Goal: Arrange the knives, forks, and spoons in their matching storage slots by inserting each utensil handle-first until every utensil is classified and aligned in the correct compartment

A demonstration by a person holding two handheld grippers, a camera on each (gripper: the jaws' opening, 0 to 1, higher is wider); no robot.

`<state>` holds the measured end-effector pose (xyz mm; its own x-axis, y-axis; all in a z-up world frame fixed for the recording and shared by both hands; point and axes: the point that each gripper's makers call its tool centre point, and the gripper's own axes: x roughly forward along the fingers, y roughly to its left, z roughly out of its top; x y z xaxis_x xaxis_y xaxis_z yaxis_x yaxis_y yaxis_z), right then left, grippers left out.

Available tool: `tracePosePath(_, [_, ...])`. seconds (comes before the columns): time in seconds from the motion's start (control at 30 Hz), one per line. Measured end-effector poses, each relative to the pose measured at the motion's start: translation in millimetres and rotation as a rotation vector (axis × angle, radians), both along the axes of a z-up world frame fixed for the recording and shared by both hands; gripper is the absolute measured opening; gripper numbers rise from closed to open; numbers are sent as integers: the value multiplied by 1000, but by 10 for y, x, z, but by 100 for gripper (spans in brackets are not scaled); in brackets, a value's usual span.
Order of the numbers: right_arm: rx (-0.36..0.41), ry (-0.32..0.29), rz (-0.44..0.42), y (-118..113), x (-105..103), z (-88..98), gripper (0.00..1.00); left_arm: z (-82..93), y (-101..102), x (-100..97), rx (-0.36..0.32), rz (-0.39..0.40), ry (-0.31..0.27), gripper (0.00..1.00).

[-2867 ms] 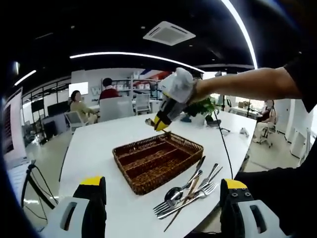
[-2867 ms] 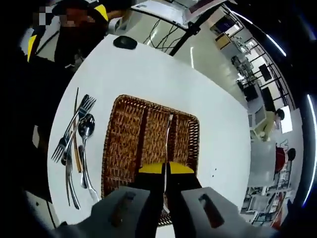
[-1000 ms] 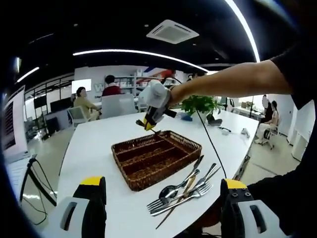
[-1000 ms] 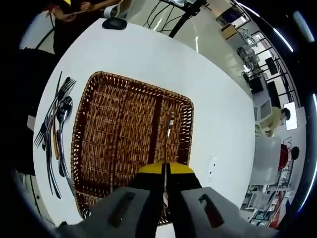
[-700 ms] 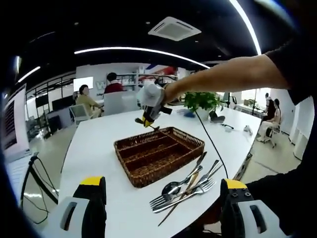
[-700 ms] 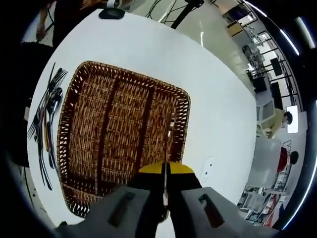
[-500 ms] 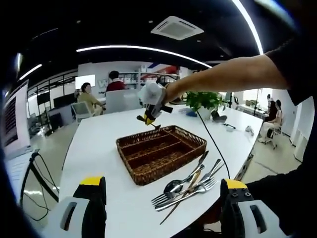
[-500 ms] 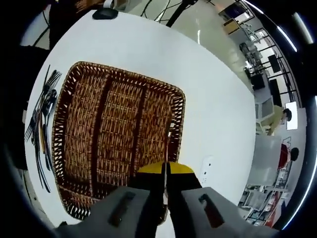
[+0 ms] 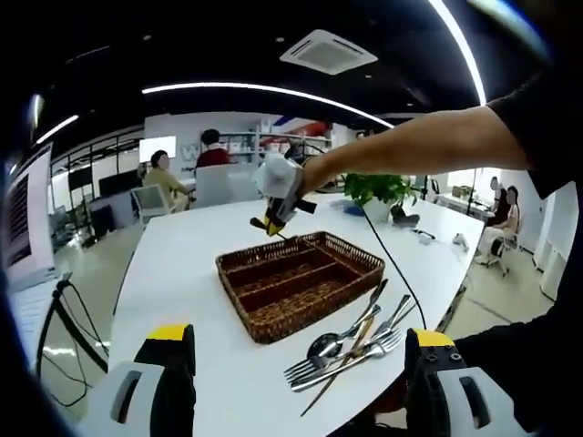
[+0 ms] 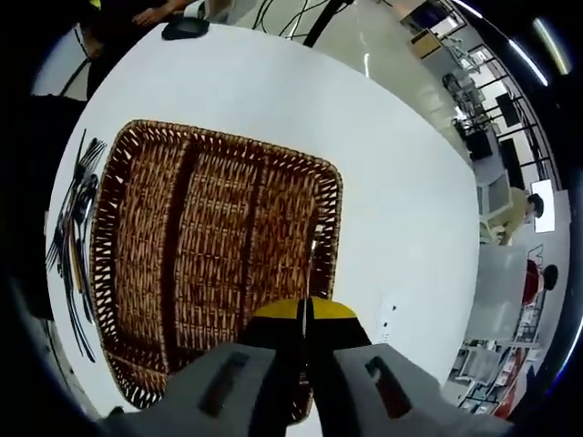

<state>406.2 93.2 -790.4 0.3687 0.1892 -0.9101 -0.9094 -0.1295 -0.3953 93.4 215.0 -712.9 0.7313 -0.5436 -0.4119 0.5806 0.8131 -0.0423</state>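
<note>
Right hand-held gripper (image 10: 304, 314) up over the far edge of the brown woven wicker cutlery tray (image 10: 173, 264), yellow-tipped jaws closed together on a thin silver metal utensil (image 10: 311, 264) that sticks straight out ahead of them; which kind of utensil, cannot tell. From right gripper view, utensil tip sits over the tray's outermost long compartment, right next to the rim. Tray split into long parallel compartments, nothing visible inside them.

Same hand-held gripper seen from left gripper view (image 9: 271, 223), white body, held by a person's outstretched arm (image 9: 410, 150) in a black sleeve, hanging just above the tray's far rim (image 9: 301, 282).

Left hand-held gripper (image 9: 301, 364) low at the near edge of the white bench (image 9: 182, 273), jaws spread wide apart, nothing between them.

Loose pile of silver forks, spoons and knives (image 9: 351, 350) lying on the bench just beside the tray's near side, not touching it; same pile at the left in right gripper view (image 10: 77, 246).

Black round object (image 10: 186, 28) on the bench well apart from the tray. Green potted plant (image 9: 378, 193) at the far end of the bench. Seated people (image 9: 162, 182) in the background by office chairs
</note>
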Motion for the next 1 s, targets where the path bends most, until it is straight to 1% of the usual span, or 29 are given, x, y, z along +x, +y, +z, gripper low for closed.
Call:
tracePosePath(0.13, [1,5,13,58,36,-94,0,-50,-1,-34,-4,8,10,100])
tracePosePath(0.2, [1,5,11,89,4,-118,0,-73,-1,-49,-1,11,9,100])
tracePosePath(0.27, [1,9,15,156,-8,-182,0,-100,10,-58,2,13,15,100])
tracePosePath(0.33, [-9,5,23,156,-10,-260,0,-125,24,-68,1,19,21,100])
tracePosePath(0.37, [6,4,32,212,22,-298,0,-134,30,-69,2,21,24,100])
tracePosePath(0.43, [15,-7,13,230,67,-335,0,-155,52,-69,4,26,29,100])
tracePosePath(0.6, [10,-15,33,302,99,-399,0,-142,37,-44,0,26,27,100])
tracePosePath(0.7, [24,-25,35,310,134,-451,0,-134,21,-28,1,23,24,100])
tracePosePath(0.8, [71,-51,5,345,200,-445,0,-149,20,-31,-3,27,27,100])
tracePosePath(0.93, [90,-58,19,380,228,-490,0,-201,23,-52,0,24,38,100])
tracePosePath(1.0, [85,-50,43,389,208,-606,0,-215,42,-58,-9,31,44,100])
